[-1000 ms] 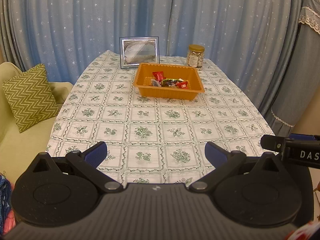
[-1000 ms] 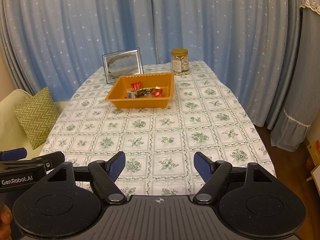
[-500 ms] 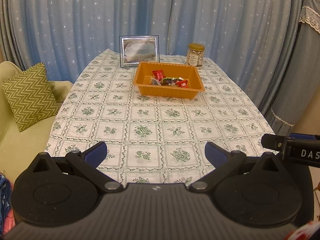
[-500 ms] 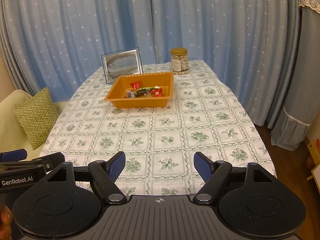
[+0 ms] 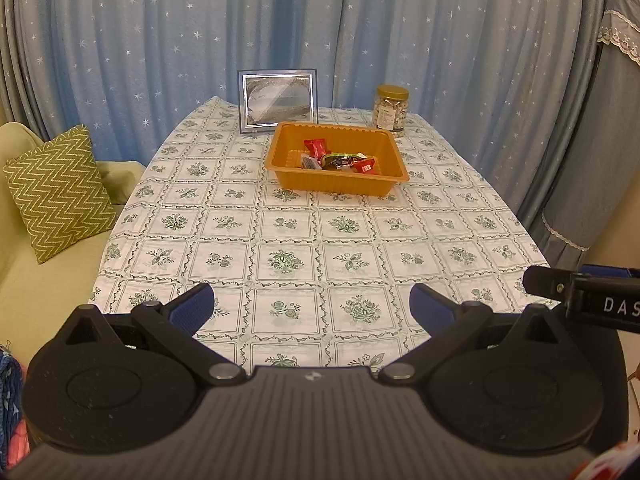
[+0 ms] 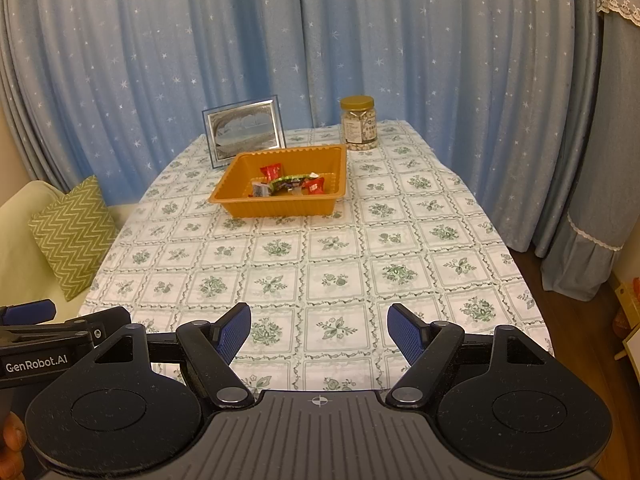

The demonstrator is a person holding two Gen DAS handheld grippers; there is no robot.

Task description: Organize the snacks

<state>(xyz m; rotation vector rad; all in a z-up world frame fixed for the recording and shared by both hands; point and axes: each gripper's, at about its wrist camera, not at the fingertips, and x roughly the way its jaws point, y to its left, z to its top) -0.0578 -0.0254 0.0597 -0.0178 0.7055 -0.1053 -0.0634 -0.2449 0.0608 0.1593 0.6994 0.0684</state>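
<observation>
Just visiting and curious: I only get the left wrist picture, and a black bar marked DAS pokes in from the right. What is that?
Observer: That is the right gripper. Its own camera shows its blue fingers spread apart with nothing between them.
Operator: Is DAS the maker's name?
Observer: I cannot tell, but in the right wrist view a label on the side of the left gripper reads GenRobot.AI.
Operator: Is somebody holding these tools?
Observer: It looks so. The right wrist view shows part of a hand in its bottom-left corner, just below the left gripper's body.
</observation>
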